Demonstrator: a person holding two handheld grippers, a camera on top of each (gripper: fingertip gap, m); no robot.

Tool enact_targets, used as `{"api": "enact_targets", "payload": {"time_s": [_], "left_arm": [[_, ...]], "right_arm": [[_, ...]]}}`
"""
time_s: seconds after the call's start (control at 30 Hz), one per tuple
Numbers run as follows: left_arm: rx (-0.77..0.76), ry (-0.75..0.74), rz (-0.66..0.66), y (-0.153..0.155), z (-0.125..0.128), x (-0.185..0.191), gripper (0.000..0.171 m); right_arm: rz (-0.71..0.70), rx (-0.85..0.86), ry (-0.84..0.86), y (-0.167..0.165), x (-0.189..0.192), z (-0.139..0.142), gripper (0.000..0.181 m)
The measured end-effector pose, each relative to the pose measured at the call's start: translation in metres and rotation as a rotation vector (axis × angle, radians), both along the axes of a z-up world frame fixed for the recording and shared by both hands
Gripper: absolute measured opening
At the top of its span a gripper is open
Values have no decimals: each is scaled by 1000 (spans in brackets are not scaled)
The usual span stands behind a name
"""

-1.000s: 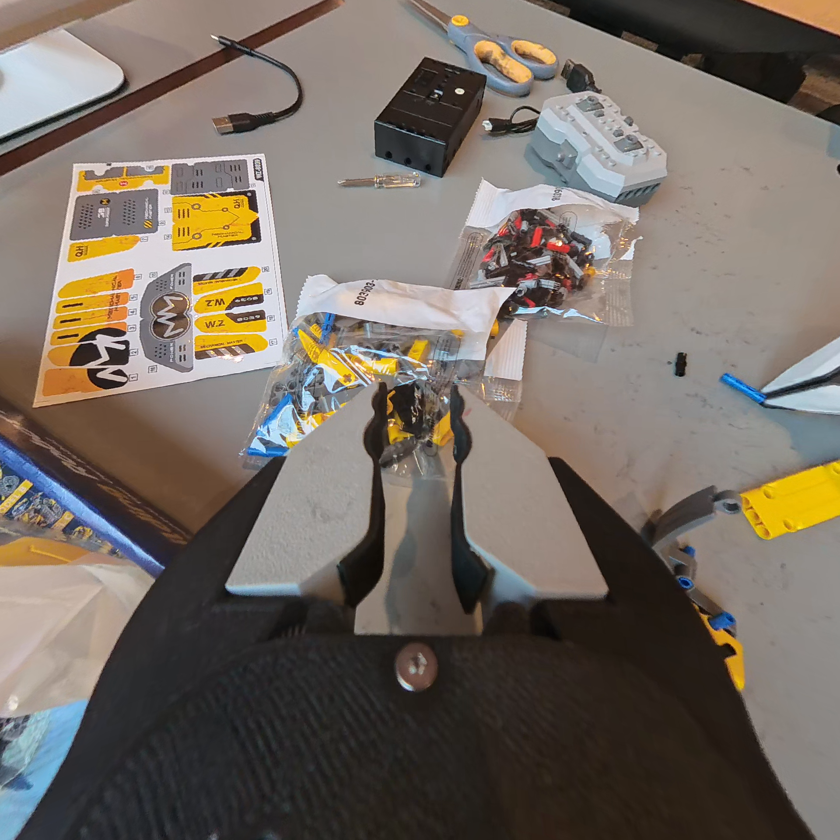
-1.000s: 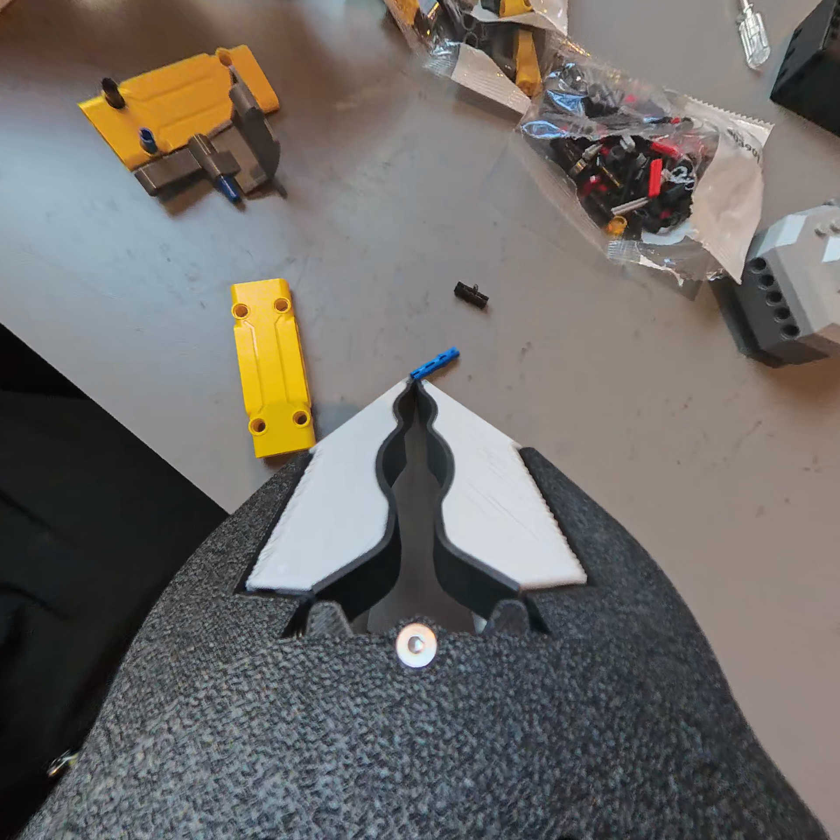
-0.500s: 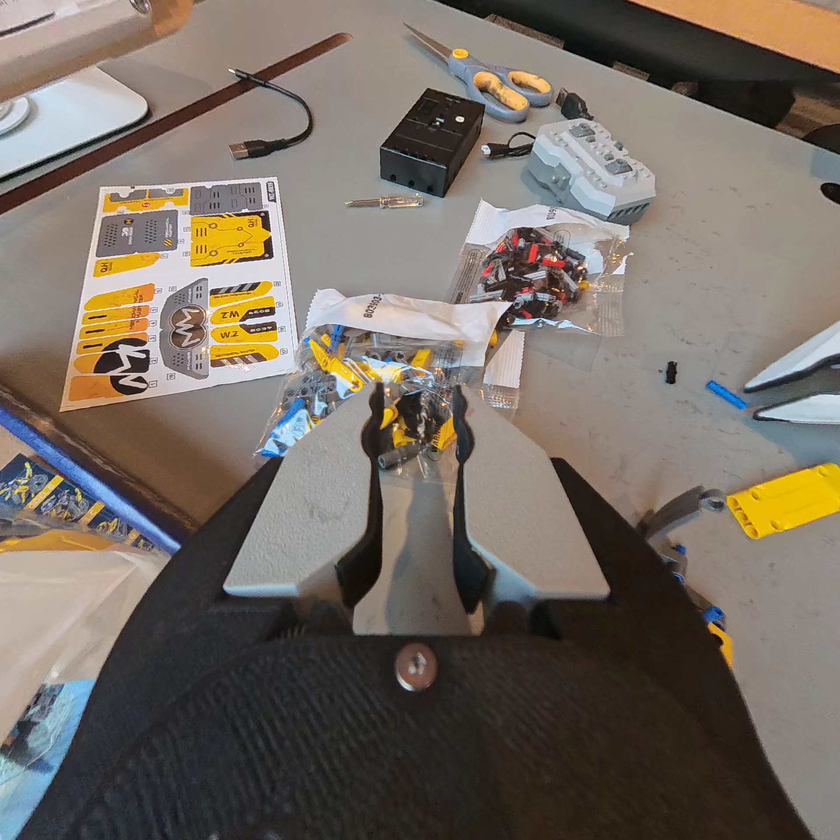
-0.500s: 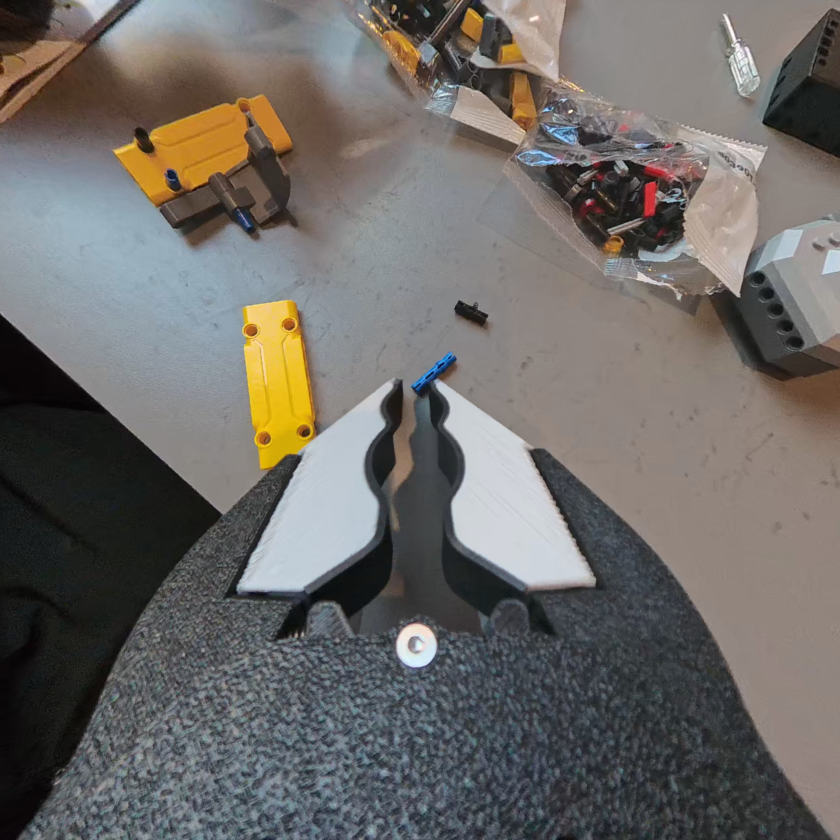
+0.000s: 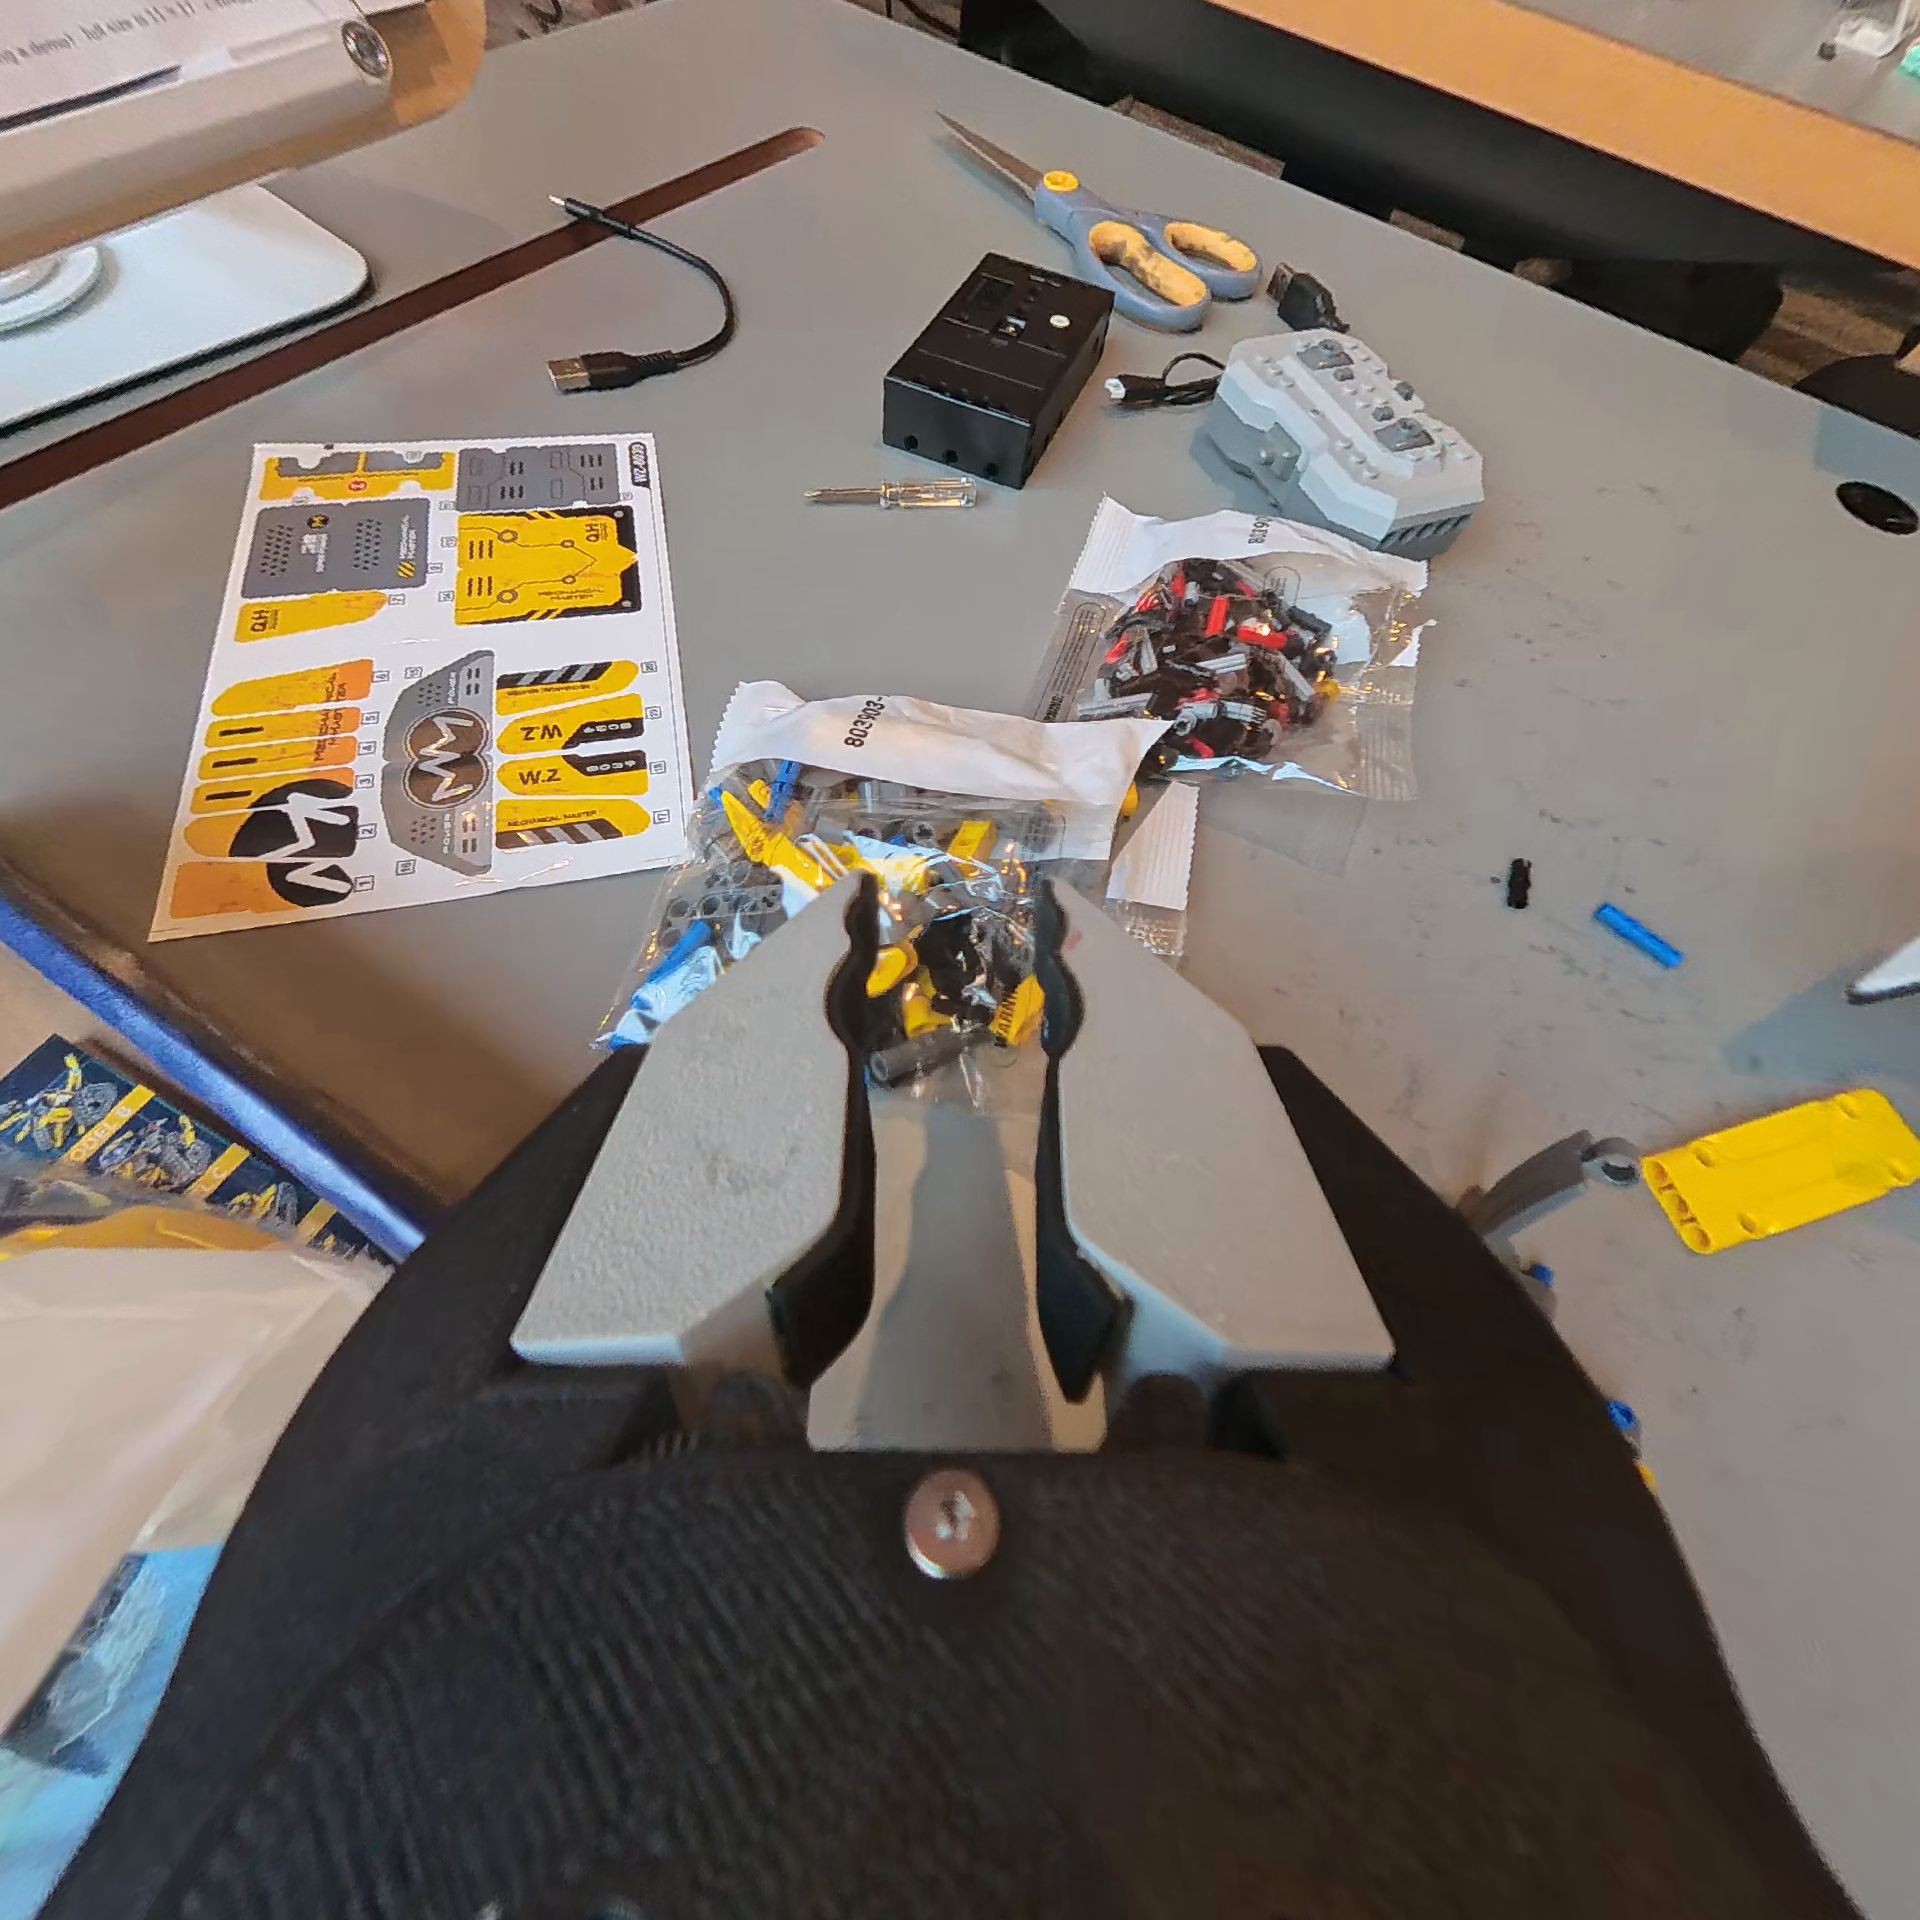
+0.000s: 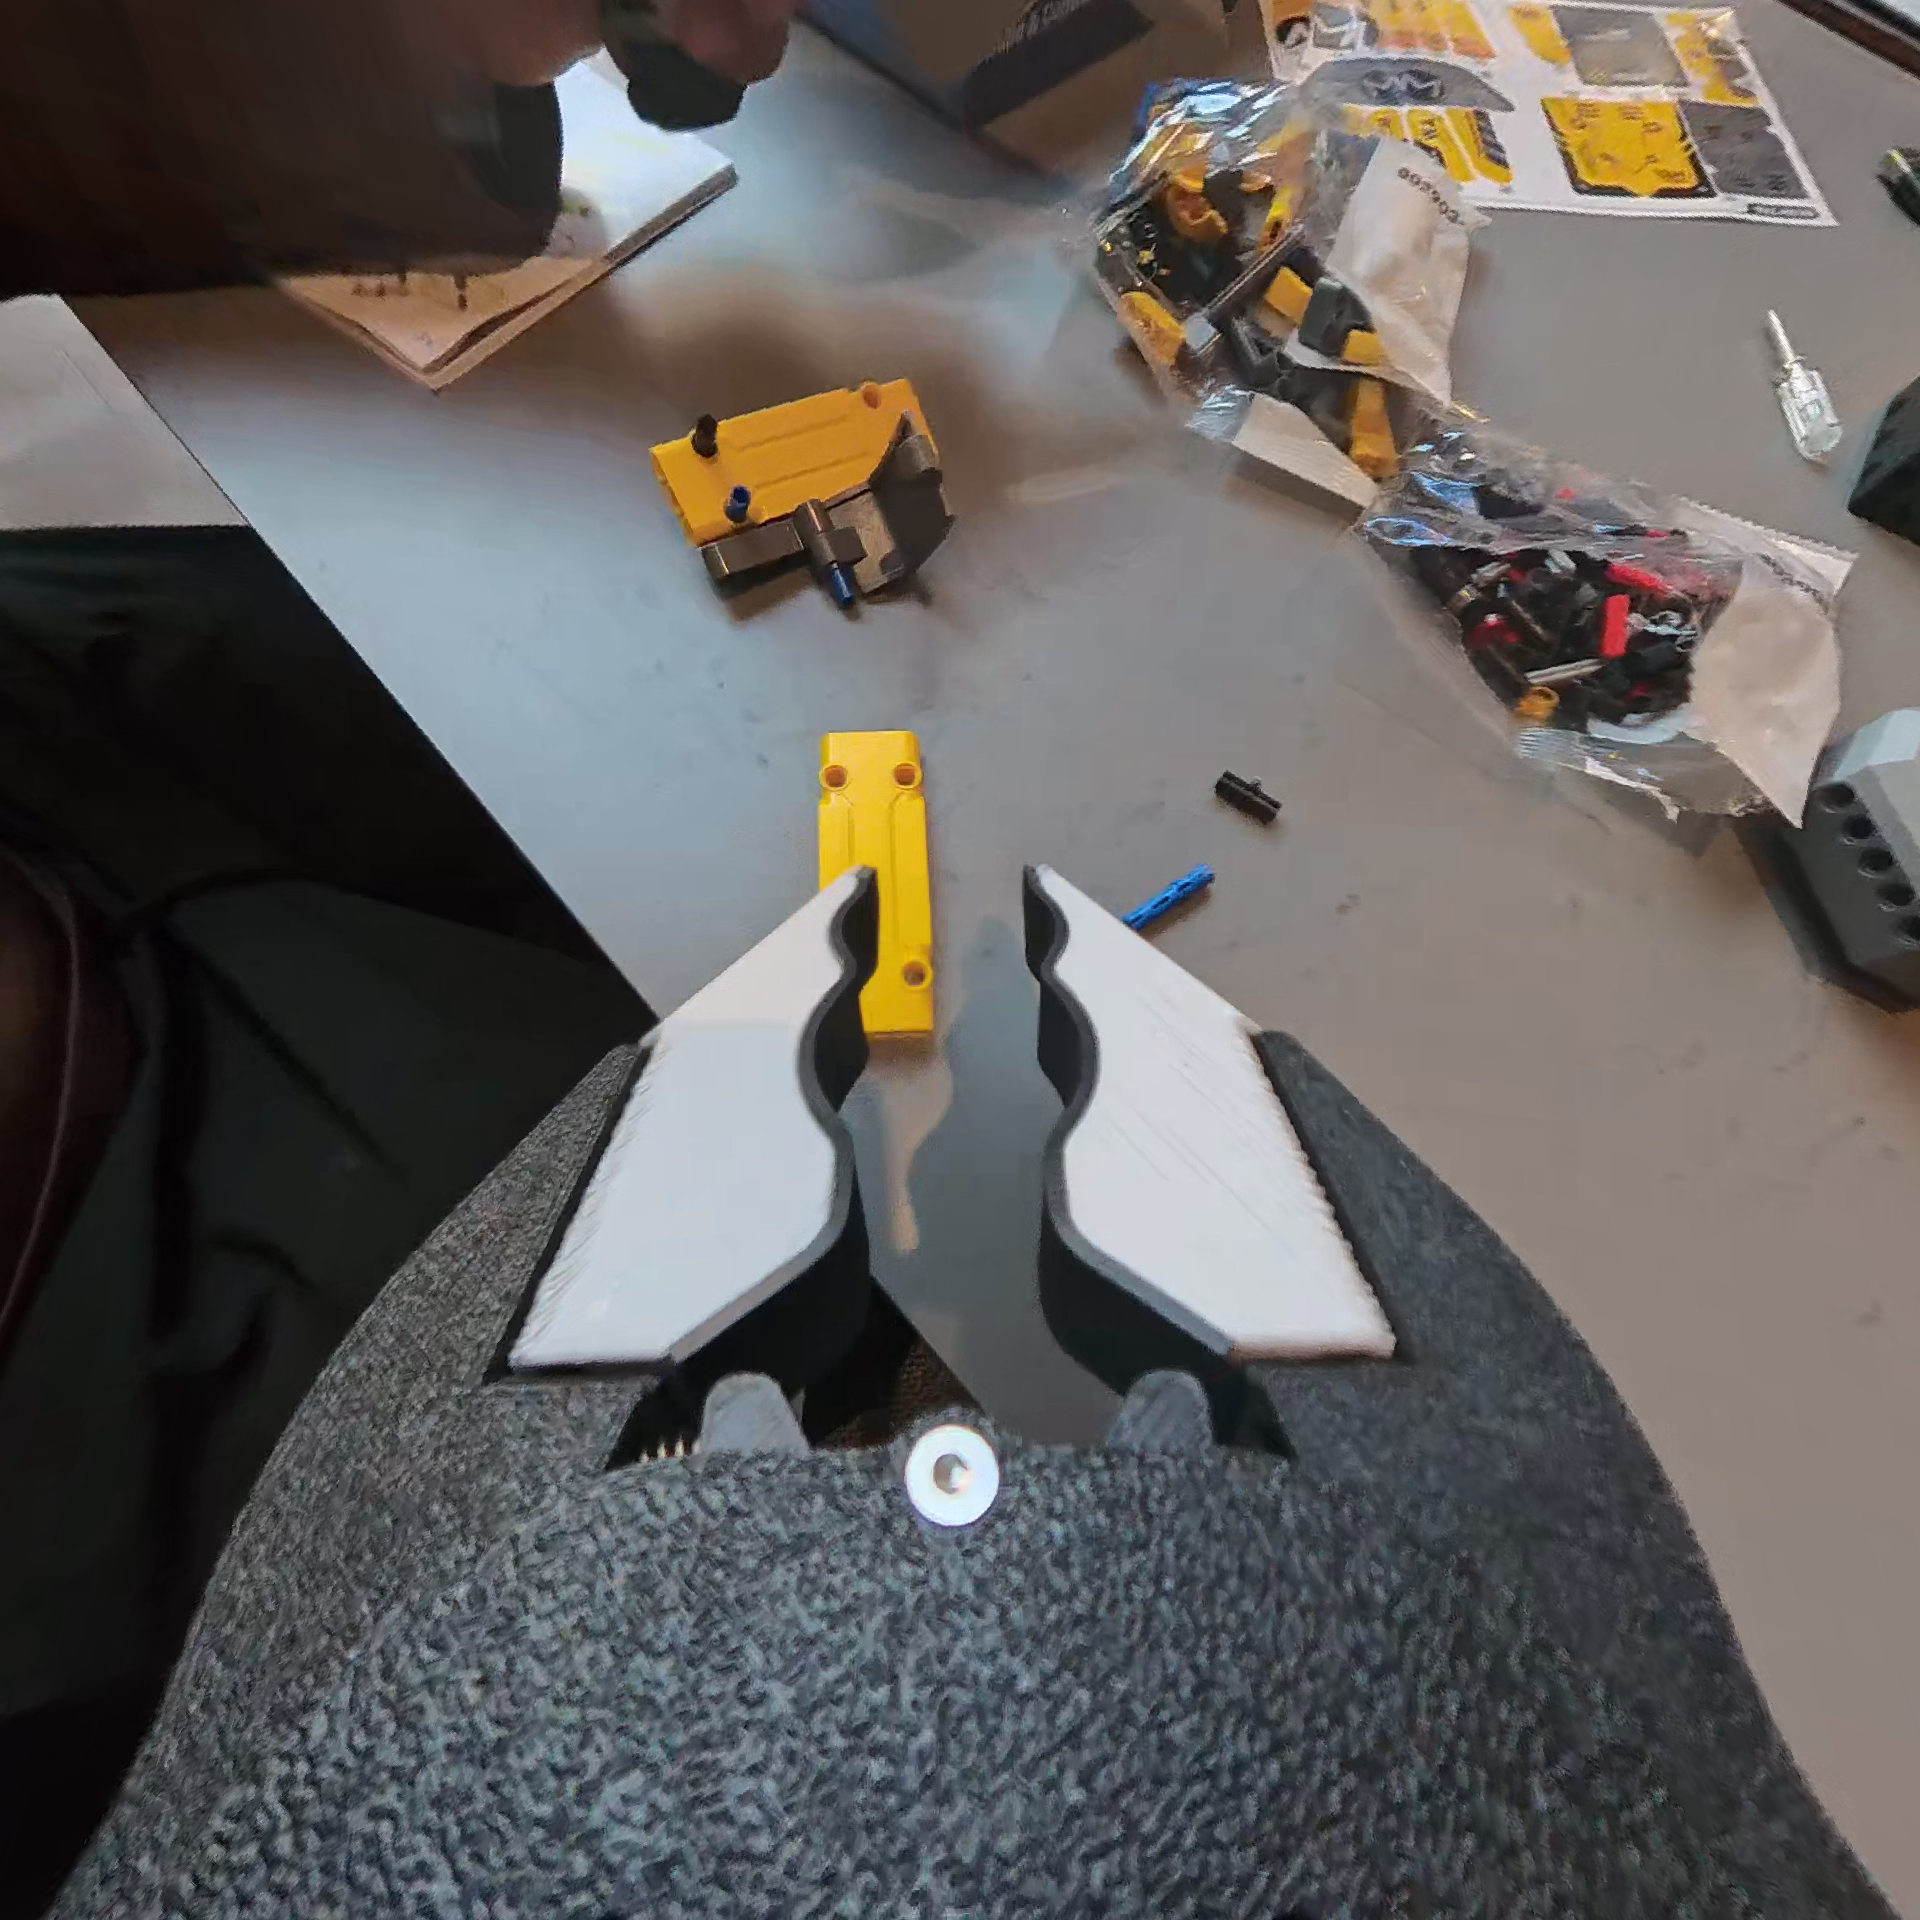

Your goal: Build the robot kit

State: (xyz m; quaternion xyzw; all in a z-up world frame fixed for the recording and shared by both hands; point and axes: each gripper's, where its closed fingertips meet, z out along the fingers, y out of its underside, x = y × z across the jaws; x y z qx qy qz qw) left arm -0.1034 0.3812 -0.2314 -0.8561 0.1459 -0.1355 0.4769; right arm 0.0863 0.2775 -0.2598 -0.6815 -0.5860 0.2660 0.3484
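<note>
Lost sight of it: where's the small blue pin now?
The small blue pin lies loose on the grey table, just right of the right hand-held gripper, near the black connector.

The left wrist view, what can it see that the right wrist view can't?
Only the left wrist view shows the scissors, the USB cable and the whole black box. Its left gripper is open over the bag of yellow parts.

Only the right wrist view shows the open booklet and the whole yellow and grey assembly. Its right gripper is open above the yellow panel.

Both show the blue pin, the black pin, the bag of black and red parts and the sticker sheet.
</note>
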Motion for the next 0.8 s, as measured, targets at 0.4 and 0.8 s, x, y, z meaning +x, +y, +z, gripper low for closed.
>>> {"api": "enact_targets", "payload": {"time_s": [0.4, 0.8], "left_arm": [[20, 51, -9, -2, 2, 3, 26], [33, 8, 4, -1, 10, -4, 25]], "right_arm": [[-11, 148, -185, 9, -83, -11, 29], [47, 132, -161, 16, -145, -15, 23]]}}
